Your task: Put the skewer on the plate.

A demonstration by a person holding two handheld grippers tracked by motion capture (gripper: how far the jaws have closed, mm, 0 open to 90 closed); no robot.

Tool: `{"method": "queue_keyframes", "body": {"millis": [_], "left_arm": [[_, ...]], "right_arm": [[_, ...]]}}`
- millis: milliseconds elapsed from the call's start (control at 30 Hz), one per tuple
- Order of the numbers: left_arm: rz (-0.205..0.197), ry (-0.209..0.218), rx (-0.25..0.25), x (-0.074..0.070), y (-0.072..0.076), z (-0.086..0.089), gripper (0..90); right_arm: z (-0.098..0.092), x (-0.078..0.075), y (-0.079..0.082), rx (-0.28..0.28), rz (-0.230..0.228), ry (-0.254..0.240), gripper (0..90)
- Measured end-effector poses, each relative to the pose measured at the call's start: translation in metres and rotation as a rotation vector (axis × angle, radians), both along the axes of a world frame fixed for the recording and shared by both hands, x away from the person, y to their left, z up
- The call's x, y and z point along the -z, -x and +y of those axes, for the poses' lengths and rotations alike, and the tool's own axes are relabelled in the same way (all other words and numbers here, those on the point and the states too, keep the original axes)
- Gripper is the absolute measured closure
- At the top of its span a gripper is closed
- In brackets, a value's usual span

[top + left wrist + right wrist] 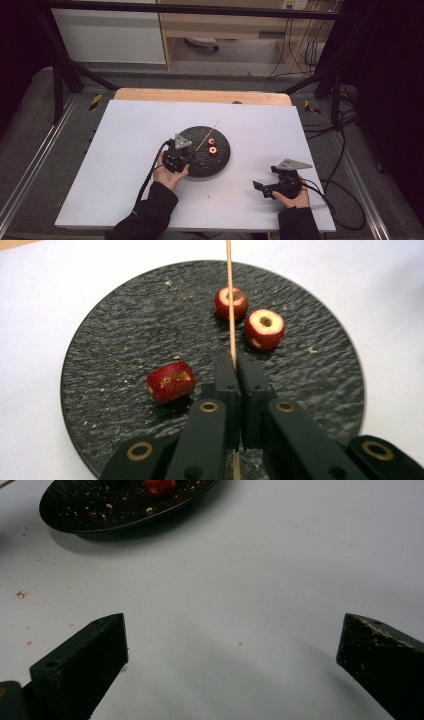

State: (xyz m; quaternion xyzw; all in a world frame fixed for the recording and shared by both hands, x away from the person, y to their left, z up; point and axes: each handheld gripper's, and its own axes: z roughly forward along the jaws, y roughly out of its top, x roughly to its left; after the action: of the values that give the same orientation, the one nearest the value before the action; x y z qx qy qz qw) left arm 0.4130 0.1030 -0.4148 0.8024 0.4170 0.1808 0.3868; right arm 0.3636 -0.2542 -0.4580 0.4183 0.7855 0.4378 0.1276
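Three small red fruit pieces sit on the dark round plate (100, 355), and your left gripper (234, 365) has its jaws pressed together on a thin wooden skewer (230, 300) above that plate. The skewer is pale, straight and very slender; in the left gripper view it runs up from between the black jaws, crosses over the plate's far half and passes beyond the plate's rim. It lines up across the farther cored fruit piece (231, 302), though you cannot tell whether it touches that piece.

Beside it on the plate lies a second cored piece (264, 328), red-skinned with a pale cut top and a dark hole in the middle. The third piece (171, 381) lies on its side nearer the plate's near edge, just left of your jaws, with yellowish notches in its red skin. Crumbs are scattered over the plate's rough black surface.

From the high view, your left gripper (178, 152) hangs over the plate's left edge, and the skewer (208, 134) slants away over the plate. Your right gripper (272, 187) rests well to the right of the plate on the white table (125, 150), its jaws spread wide with nothing between them.
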Motion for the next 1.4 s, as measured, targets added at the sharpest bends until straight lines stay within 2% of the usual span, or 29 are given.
{"method": "queue_keyframes", "body": {"millis": [233, 567, 967, 1167, 1400], "left_arm": [[0.010, -0.047, -0.030, 0.011, -0.007, -0.008, 88.2], [0.038, -0.081, -0.053, 0.020, -0.012, -0.015, 88.1], [0.048, -0.084, -0.045, 0.021, -0.012, -0.016, 87.5], [0.040, -0.058, 0.002, 0.015, -0.006, -0.010, 80.0], [0.019, -0.023, 0.093, 0.001, 0.008, 0.006, 67.6]], "right_arm": [[0.000, 0.000, 0.000, 0.000, 0.003, 0.000, 1.4], [0.001, 0.001, 0.000, -0.001, 0.006, -0.003, 1.7], [0.001, 0.001, 0.000, -0.003, 0.008, -0.001, 1.7], [0.001, 0.001, 0.000, -0.004, 0.007, 0.000, 1.6], [0.001, 0.001, 0.001, -0.002, 0.007, -0.003, 1.6]]}}
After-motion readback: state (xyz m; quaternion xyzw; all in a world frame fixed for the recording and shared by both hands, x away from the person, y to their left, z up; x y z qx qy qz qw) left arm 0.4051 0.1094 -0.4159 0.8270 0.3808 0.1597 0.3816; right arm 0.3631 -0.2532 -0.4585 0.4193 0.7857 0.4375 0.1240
